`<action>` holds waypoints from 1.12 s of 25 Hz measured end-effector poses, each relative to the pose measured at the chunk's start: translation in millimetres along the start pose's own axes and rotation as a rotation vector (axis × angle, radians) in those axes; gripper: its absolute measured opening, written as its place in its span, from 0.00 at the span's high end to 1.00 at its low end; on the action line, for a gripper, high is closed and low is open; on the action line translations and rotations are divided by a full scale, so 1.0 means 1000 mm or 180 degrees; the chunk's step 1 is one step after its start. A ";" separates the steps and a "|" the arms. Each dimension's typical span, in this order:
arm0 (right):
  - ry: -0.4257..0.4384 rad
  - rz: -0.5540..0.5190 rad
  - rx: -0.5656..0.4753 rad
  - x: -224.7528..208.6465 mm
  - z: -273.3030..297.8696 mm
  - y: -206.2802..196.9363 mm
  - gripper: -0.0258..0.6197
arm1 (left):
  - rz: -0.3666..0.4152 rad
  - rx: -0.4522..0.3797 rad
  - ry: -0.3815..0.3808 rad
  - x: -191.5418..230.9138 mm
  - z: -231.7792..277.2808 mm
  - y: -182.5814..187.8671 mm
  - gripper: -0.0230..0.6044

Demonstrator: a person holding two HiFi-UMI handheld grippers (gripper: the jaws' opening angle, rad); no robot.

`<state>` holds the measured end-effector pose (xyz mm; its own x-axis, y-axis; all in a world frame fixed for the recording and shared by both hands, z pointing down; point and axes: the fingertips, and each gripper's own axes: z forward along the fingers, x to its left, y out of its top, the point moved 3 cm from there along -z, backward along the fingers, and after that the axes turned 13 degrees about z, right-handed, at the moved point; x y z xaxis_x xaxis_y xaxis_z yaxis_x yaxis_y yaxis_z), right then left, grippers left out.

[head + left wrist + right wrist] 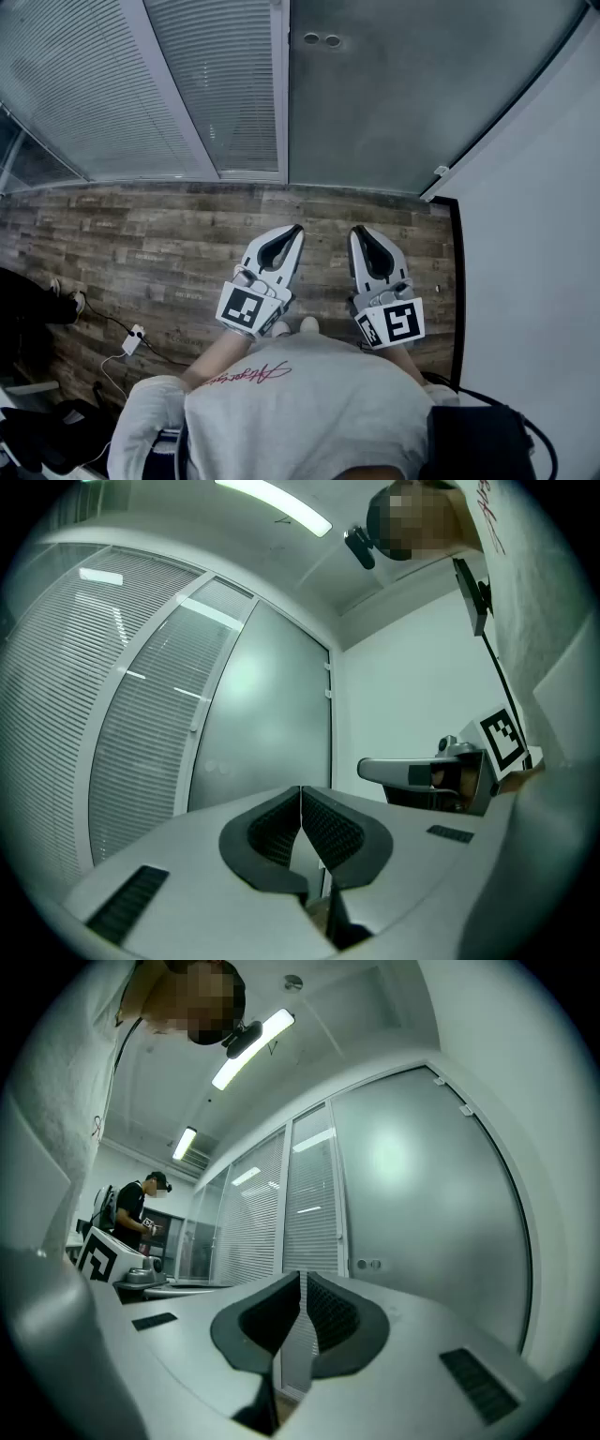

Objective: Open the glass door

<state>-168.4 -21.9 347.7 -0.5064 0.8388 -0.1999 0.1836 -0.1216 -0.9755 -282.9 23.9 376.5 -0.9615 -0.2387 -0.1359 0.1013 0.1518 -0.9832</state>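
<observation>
The glass door [403, 103] is a frosted pane straight ahead, standing closed, with two small round fittings [322, 40] near its left edge. My left gripper [298, 228] and right gripper [358, 230] are held side by side over the wood floor, short of the door and not touching it. Both point toward it with jaws together and nothing between them. In the left gripper view the shut tips [301, 794] aim at the door [267, 714]. From the right gripper view the tips [302, 1279] face the pane [422, 1185] and its round fittings [369, 1264].
Glass panels with slatted blinds [216, 84] run left of the door. A white wall [534, 234] closes the right side. A white adapter with a cable [134, 339] and dark bags [28, 309] lie on the floor at left. A person [131, 1208] stands far off.
</observation>
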 end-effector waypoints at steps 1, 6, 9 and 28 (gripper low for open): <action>0.0005 -0.0003 -0.0001 0.001 0.000 0.000 0.91 | 0.0003 -0.0002 0.0005 0.000 0.000 0.000 0.94; 0.0006 -0.0006 0.0008 0.003 -0.003 -0.001 0.91 | 0.0007 -0.0005 0.0007 -0.003 -0.001 0.000 0.94; -0.0015 0.0015 0.0015 0.004 -0.006 -0.004 0.91 | 0.0008 0.0007 -0.0001 -0.006 -0.004 -0.001 0.94; 0.0037 -0.0081 -0.0148 -0.017 -0.006 0.006 0.90 | 0.0084 0.0011 0.0148 -0.011 0.011 -0.001 0.94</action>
<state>-154.0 -33.9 345.3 -0.5016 0.8475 -0.1736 0.2099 -0.0755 -0.9748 -269.0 15.6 377.2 -0.9693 -0.1898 -0.1561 0.1276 0.1543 -0.9798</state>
